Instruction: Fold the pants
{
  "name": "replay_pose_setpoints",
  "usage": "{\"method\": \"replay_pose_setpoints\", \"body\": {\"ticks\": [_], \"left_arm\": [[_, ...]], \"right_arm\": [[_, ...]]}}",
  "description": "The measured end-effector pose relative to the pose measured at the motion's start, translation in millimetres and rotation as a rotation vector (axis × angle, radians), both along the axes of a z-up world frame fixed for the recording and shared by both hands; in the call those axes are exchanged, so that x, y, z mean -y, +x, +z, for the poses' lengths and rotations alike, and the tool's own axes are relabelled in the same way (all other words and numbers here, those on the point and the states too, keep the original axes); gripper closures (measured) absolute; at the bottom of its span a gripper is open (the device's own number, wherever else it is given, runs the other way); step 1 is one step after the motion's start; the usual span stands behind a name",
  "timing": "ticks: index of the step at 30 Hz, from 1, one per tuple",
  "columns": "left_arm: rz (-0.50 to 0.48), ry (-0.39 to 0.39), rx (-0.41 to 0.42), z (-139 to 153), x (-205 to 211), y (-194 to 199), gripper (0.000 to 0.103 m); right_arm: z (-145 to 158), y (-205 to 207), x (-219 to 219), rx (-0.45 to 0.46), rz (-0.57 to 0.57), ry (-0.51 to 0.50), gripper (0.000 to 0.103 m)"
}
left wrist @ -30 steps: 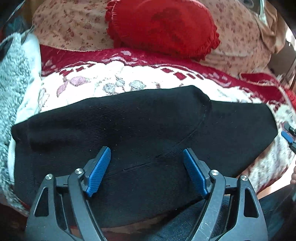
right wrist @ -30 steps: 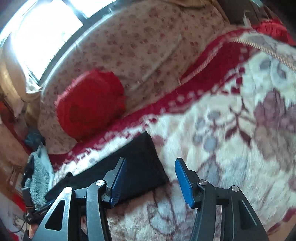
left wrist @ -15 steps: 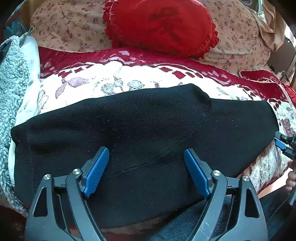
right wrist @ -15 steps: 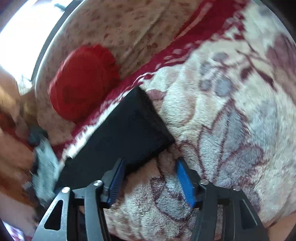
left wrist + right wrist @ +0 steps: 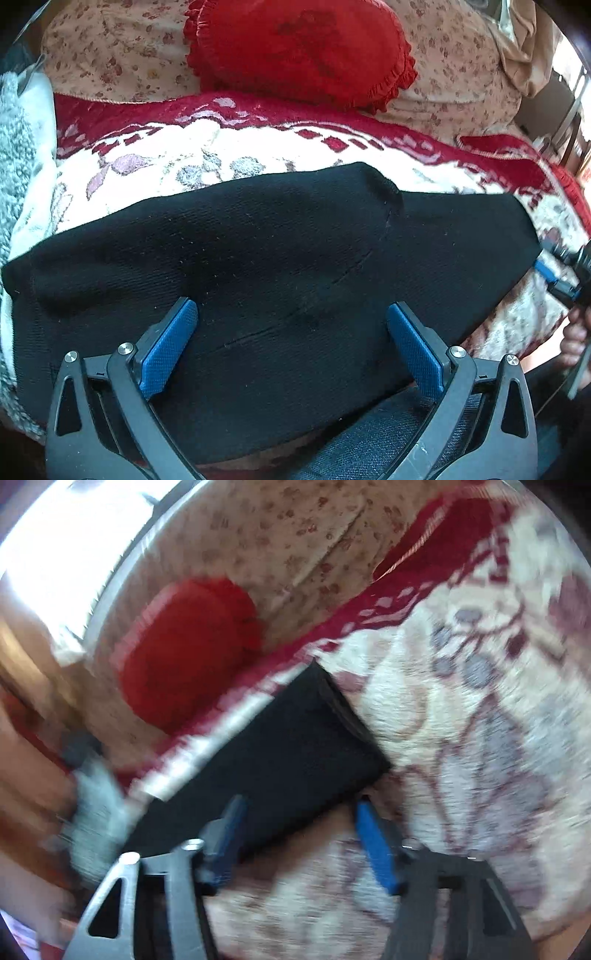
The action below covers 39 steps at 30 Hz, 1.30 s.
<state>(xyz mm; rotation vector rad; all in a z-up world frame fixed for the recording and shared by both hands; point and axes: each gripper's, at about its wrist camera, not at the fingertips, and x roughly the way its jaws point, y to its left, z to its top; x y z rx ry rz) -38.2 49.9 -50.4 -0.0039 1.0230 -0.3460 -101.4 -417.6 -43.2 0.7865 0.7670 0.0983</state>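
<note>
Black pants are lying flat on the floral blanket.
The left gripper is hovering released, jaws just widening; the right gripper is standing open, jaws just narrowing around the pants' end.

Daylight floods the right wrist view from a blown-out window at ten o'clock; that picture is smeared by motion blur throughout. The left wrist view is sharp and evenly bright, with fisheye bending and dark vignetting at the edges.
</note>
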Motion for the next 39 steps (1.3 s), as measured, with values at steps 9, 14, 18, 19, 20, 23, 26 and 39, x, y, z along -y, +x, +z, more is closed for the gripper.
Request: {"method": "replay_pose_setpoints", "body": {"ticks": [9, 14, 18, 19, 20, 23, 26, 39], "left_arm": [[-0.008, 0.046, 0.014, -1.8, 4.3, -3.8, 0.001], [0.001, 0.007, 0.035, 2.4, -0.5, -6.0, 0.001], [0.141, 0.042, 0.199, 27.4, -16.8, -23.0, 0.001], [0.174, 0.033, 0.239, 33.7, -22.9, -28.6, 0.001], [0.188, 0.026, 0.251, 35.3, -26.7, -30.6, 0.001], [0.247, 0.031, 0.214, 31.1, -37.5, -31.0, 0.001], [0.321, 0.04, 0.052, 2.6, -51.5, -16.6, 0.001], [0.341, 0.027, 0.036, -8.5, -54.8, -17.9, 0.0]], "right_arm": [[-38.1, 1.3, 44.5, 0.042, -0.185, 0.365, 0.052], [-34.8, -1.3, 37.3, 0.047, -0.151, 0.345, 0.056], [-40.2, -3.2, 40.7, -0.001, -0.173, 0.333, 0.077], [-41.1, -2.4, 41.5, -0.011, -0.174, 0.325, 0.08], [-41.5, -3.6, 42.1, -0.017, -0.176, 0.318, 0.081], [-39.5, -7.0, 40.1, -0.019, -0.186, 0.292, 0.081], [-37.2, -4.0, 37.5, -0.017, -0.195, 0.269, 0.081], [17.5, -3.0, 3.9, 0.122, -0.074, 0.013, 0.094]]}}
